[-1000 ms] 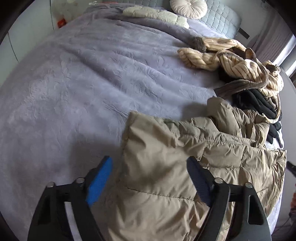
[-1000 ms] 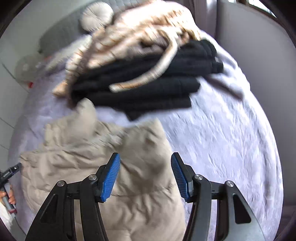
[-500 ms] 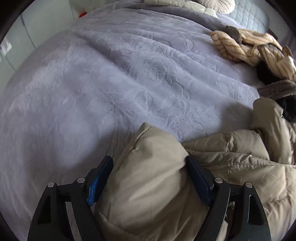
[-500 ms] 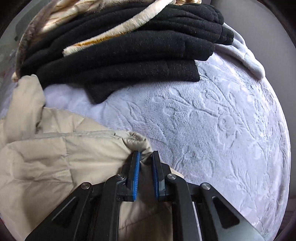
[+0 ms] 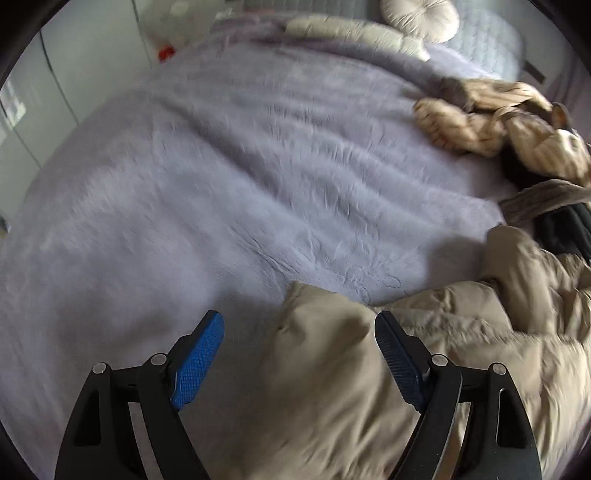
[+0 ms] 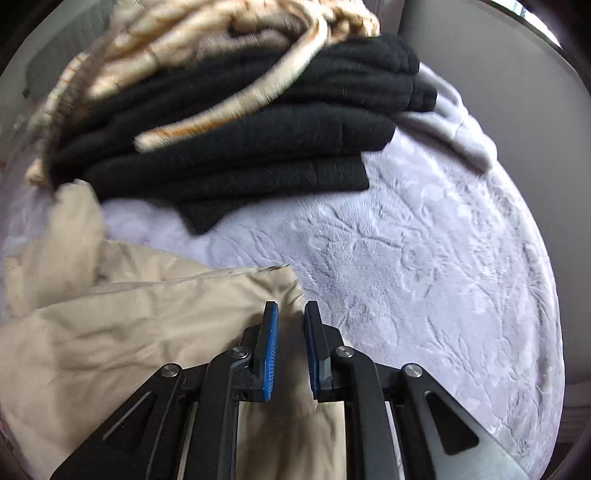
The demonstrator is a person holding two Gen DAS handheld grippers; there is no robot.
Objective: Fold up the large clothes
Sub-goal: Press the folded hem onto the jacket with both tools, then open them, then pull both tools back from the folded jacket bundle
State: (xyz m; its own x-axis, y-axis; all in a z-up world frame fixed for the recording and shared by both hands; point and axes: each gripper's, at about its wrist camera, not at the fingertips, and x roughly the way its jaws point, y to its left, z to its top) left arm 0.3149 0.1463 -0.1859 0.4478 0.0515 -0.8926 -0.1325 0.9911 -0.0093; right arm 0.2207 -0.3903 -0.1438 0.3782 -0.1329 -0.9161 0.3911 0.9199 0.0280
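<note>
A beige puffer jacket lies on the lilac bed cover. My left gripper is open, its blue pads straddling the jacket's left corner, which bulges up between them. In the right wrist view the jacket spreads to the left. My right gripper is shut on the jacket's right corner, the fabric pinched between the narrow-set pads.
A stack of folded black garments with a cream striped sweater on top lies just beyond the jacket; both also show in the left wrist view. Pillows sit at the bed's head. A wall bounds the right side.
The right gripper closed on the jacket's right corner and holds it. The left gripper stayed open and drew back a little from the left corner; the view is blurred by motion.
</note>
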